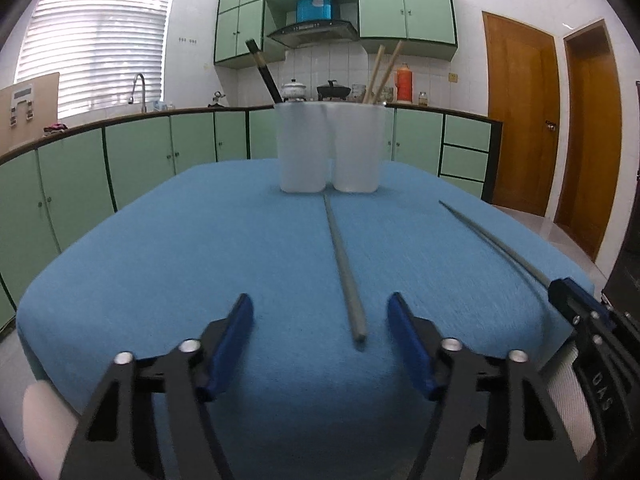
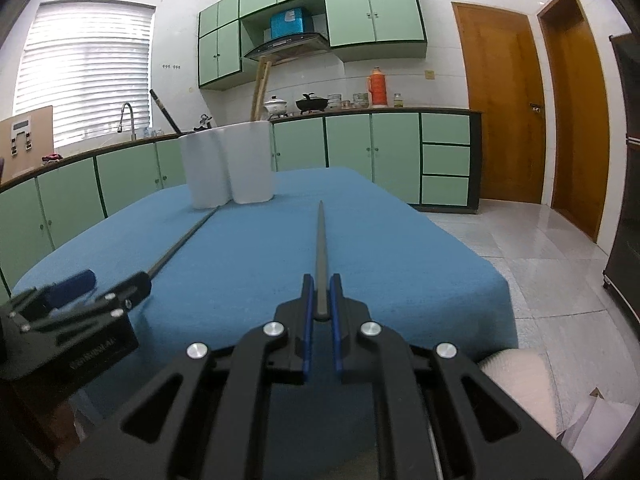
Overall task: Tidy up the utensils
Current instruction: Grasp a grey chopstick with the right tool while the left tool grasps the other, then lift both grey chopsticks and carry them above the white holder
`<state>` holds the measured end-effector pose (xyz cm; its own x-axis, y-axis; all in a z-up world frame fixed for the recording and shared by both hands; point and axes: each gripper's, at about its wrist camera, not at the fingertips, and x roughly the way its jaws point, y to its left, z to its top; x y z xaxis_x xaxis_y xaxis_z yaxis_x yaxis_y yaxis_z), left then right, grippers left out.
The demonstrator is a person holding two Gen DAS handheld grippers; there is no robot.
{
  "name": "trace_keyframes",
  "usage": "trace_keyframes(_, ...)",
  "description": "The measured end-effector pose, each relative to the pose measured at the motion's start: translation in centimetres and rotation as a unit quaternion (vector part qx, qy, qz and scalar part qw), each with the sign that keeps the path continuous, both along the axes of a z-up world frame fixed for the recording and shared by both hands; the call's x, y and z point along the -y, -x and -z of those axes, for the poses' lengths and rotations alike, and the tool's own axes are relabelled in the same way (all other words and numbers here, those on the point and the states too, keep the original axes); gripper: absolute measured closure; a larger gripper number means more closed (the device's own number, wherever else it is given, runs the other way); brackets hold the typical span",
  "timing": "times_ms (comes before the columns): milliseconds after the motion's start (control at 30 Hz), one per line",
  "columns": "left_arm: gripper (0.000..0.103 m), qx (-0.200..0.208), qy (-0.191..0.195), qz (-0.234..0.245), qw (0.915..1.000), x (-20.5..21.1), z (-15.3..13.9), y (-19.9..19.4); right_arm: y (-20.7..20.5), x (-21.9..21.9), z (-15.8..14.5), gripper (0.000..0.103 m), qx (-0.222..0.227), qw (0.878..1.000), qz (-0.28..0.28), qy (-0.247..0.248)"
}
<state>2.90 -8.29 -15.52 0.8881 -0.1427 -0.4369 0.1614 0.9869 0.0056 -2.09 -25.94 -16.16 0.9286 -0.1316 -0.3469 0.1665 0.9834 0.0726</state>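
Note:
Two white cups stand side by side at the far end of the blue-clothed table (image 1: 160, 260). The left cup (image 1: 302, 148) holds dark chopsticks (image 1: 264, 72); the right cup (image 1: 356, 148) holds wooden chopsticks (image 1: 384, 72). A grey chopstick (image 1: 340, 256) lies on the cloth pointing at the cups. Its near end rests between the fingers of my left gripper (image 1: 320, 300), which is open and not touching it. My right gripper (image 2: 321, 280) is shut on the near end of a second grey chopstick (image 2: 321, 240), which points forward over the cloth. That held chopstick (image 1: 492, 240) shows at the right in the left wrist view.
Green cabinets and a counter (image 1: 132, 152) with a sink tap, pots and a red flask run behind the table. Two wooden doors (image 2: 500, 100) and tiled floor (image 2: 540, 272) lie to the right. A dark appliance (image 2: 624, 160) stands at the far right edge.

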Motion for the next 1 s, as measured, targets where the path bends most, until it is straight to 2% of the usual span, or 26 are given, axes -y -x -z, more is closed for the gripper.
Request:
trace_keyframes(100, 0.058, 0.009, -0.006, -0.002, 0.9999, 0.9, 0.2, 0.5, 0.2, 0.5, 0.1, 0.096, 0.002, 1.0, 0.001, -0.005)
trace_keyframes(200, 0.071, 0.015, -0.007, -0.007, 0.9998, 1.7, 0.4, 0.9, 0.3, 0.7, 0.1, 0.096, 0.005, 1.0, 0.002, -0.007)
trace_keyframes(367, 0.087, 0.021, -0.013, -0.013, 0.9996, 2.6, 0.4, 1.3, 0.6, 0.7, 0.1, 0.096, 0.008, 1.0, 0.005, -0.011)
trace_keyframes(567, 0.096, 0.018, -0.013, -0.019, 0.9996, 2.5, 0.2, 1.2, 0.6, 0.6, 0.1, 0.096, 0.01, 1.0, 0.006, -0.012)
trace_keyframes(833, 0.096, 0.013, -0.002, -0.024, 0.9996, 1.6, -0.6, 1.2, 1.1, 0.2, -0.4, 0.096, 0.02, 1.0, 0.001, 0.002)
trace_keyframes(1000, 0.097, 0.041, 0.0, -0.03, 0.9987, 0.7, -2.6, 2.1, 1.6, 0.2, -1.7, 0.096, 0.037, 0.999, -0.006, 0.015)
